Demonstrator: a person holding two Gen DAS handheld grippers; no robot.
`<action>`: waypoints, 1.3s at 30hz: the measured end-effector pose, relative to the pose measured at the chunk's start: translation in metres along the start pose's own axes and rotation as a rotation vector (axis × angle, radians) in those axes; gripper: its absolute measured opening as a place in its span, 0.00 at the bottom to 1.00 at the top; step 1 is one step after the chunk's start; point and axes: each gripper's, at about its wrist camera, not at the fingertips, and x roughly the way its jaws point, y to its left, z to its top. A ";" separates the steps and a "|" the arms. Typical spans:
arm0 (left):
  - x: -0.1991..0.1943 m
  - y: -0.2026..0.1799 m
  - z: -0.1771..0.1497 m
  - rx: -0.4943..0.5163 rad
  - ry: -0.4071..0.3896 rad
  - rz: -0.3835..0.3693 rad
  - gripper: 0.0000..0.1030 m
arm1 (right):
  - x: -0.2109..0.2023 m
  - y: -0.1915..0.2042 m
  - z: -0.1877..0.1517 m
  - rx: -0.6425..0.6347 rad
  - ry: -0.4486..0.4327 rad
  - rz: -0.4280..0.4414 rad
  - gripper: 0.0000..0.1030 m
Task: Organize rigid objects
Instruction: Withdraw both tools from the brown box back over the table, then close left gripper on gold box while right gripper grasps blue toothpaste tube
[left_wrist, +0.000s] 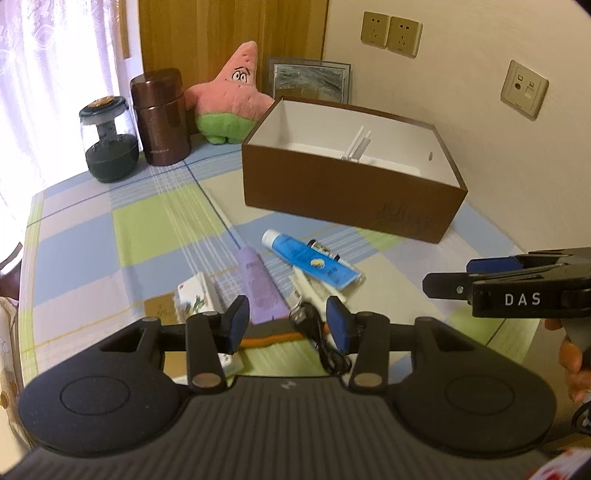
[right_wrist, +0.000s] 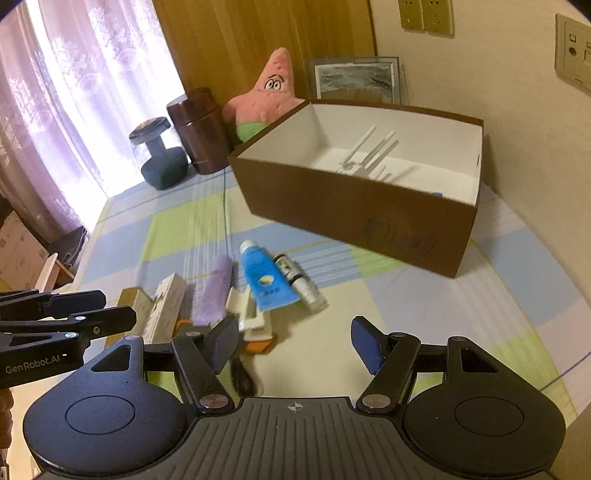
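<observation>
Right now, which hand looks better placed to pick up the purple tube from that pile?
Probably the left. The purple tube lies just ahead of the left gripper, almost between its open fingers. The right gripper faces bare cloth, with the tube off to its left side.

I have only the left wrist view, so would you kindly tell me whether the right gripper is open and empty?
Observer: Yes, the right gripper stands open, with nothing between its pads.
Operator: Thank you. Does the brown box hold anything besides the white sticks?
Observer: The right wrist view shows a small blue thing just inside the box's near wall. I cannot tell what it is.
Operator: And what lies behind the blue tube?
Observer: A slim white tube with a dark label lies beside it, seen whole from this side.
</observation>
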 end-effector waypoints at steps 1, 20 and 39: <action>-0.002 0.003 -0.004 -0.001 0.001 0.000 0.40 | 0.000 0.003 -0.003 -0.002 0.005 -0.002 0.63; -0.010 0.054 -0.056 -0.057 0.073 0.047 0.40 | 0.019 0.037 -0.041 -0.010 0.075 0.013 0.63; 0.037 0.090 -0.044 -0.152 0.136 0.111 0.44 | 0.055 0.025 -0.023 -0.026 0.117 0.023 0.63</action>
